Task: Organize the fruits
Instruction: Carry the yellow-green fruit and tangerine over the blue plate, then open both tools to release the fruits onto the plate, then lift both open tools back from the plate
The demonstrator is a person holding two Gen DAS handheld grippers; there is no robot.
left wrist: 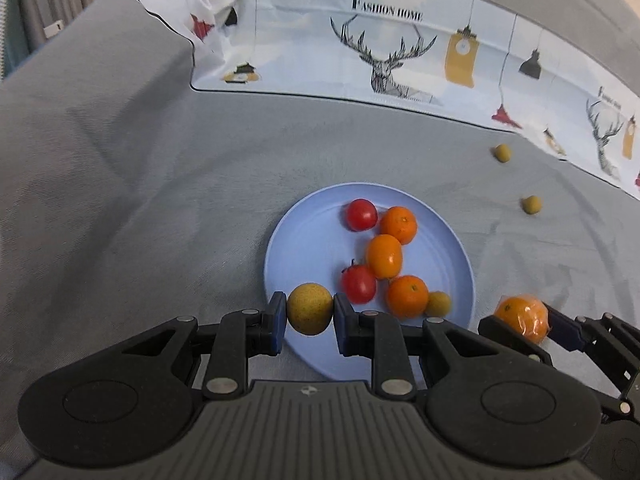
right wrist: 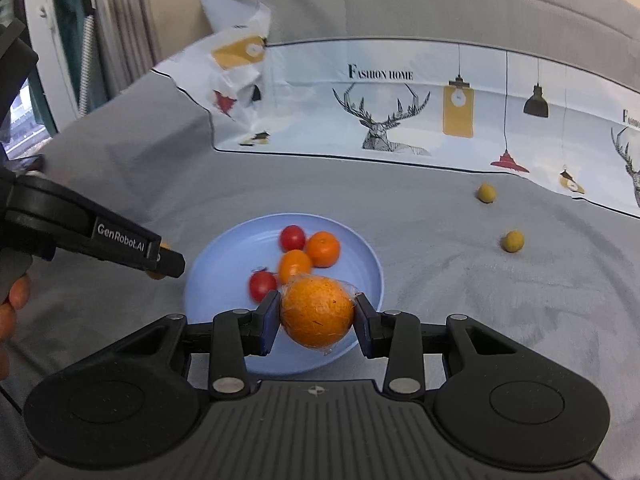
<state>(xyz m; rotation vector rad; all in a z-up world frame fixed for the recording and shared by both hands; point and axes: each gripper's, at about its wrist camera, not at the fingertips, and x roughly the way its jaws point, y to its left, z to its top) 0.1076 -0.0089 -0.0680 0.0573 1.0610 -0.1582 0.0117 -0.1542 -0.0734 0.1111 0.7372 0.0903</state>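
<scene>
Left gripper [left wrist: 310, 316] grasping yellow-green fruit [left wrist: 310, 309] at plate [left wrist: 304, 240] rim (right gripper [right wrist: 318, 314] clamping wrapped orange [right wrist: 317, 312]).

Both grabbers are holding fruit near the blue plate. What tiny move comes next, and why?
Probably lower the left gripper a little over the plate and let go. It is shut on a yellow-green fruit right above the plate's near rim, with bare plate just ahead. The right gripper, shut on a wrapped orange, likely follows.
</scene>
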